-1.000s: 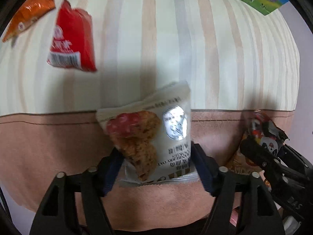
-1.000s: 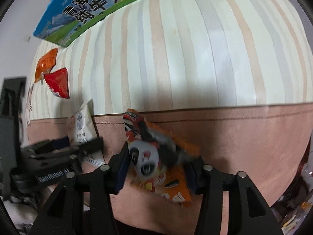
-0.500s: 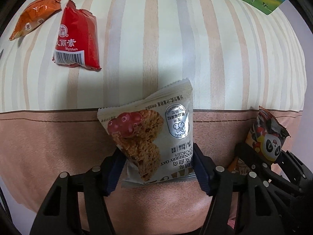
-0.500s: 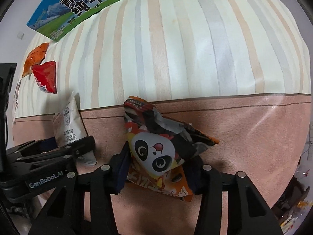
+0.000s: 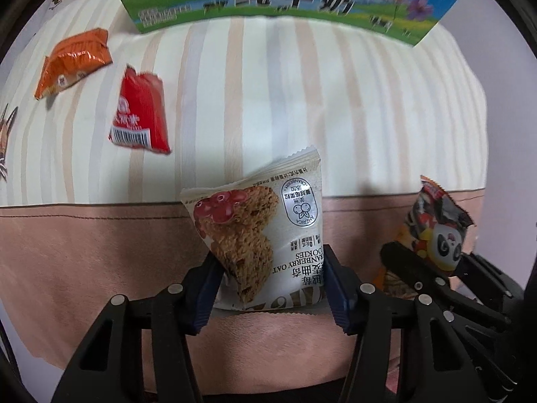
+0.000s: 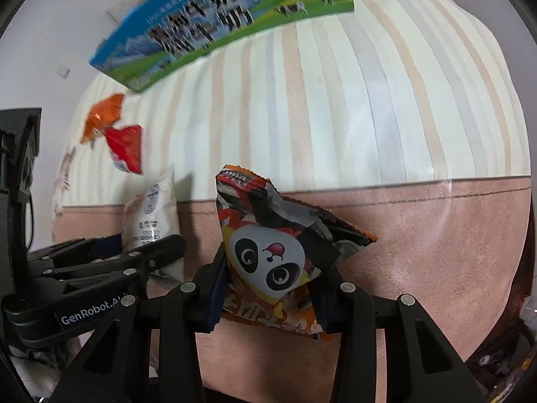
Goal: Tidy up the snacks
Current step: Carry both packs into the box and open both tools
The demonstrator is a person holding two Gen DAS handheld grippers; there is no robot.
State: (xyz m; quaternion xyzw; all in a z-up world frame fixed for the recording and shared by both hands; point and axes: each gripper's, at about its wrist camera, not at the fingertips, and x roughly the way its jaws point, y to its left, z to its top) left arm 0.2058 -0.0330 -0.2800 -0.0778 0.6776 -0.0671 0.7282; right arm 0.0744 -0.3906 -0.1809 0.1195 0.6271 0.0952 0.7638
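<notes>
Both grippers have advanced toward the far milk carton [image 5: 285, 0], left gripper [image 5: 268, 288] clenching the cranberry oat cookie packet [image 5: 261, 231], right gripper [image 6: 268, 295] gripping the panda snack bag [image 6: 278, 252]; placing comes next.

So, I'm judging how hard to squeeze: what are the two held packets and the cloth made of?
Cookie packet: glossy plastic film, by its sheen and crimped edge. Panda packet: thinner crinkly film, sharply creased. Cloth: matte, suede-like pink fabric, probably; striped part looks woven.
</notes>
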